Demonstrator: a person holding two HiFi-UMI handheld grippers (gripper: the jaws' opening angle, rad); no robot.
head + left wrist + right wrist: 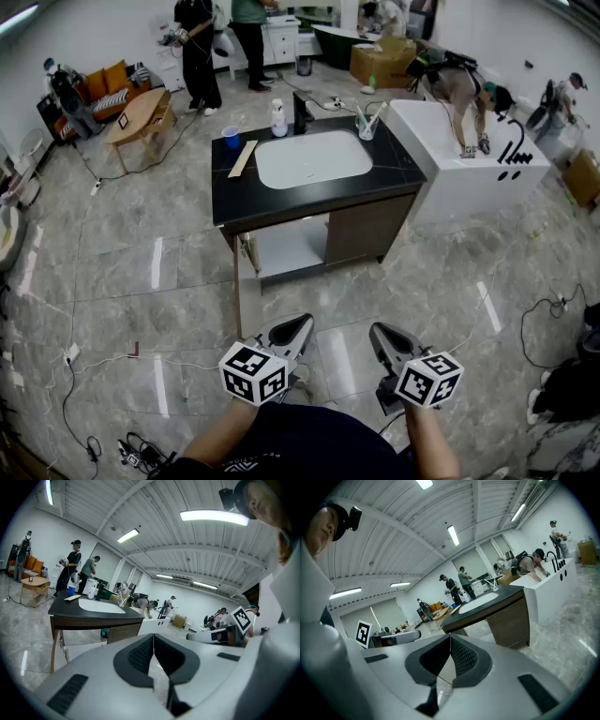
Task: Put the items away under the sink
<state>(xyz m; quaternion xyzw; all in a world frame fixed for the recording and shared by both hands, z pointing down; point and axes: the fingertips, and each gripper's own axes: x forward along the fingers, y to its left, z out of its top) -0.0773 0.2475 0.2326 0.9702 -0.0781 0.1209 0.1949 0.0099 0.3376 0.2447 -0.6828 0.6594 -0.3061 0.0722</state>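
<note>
Nearest to me, low in the head view, are my two tools. The left hand-held gripper (292,330) and the right hand-held gripper (380,337) sit side by side just above my lap. Each one's own view shows its jaws pressed together at the tips with nothing between them, so both are empty.

Straight ahead, across a stretch of bare marble floor (441,281), stands the sink unit. Its black surface (389,161) surrounds a white basin (312,157). The items stand along the far edge:
- a blue cup (232,138) at far left;
- a pale flat strip (243,157) lying beside the cup, its long axis running front to back, slightly slanted;
- a white pump bottle (278,119);
- a dark bottle (301,111);
- a clear cup of brushes (366,122) at far right.

Below, the cabinet (286,248) is open on its left half, and its door (247,281) is swung out toward me.

I judge the left tool better placed for the cup and strip, the right for the brushes. Everything is well apart from both, so I must walk forward first.
</note>
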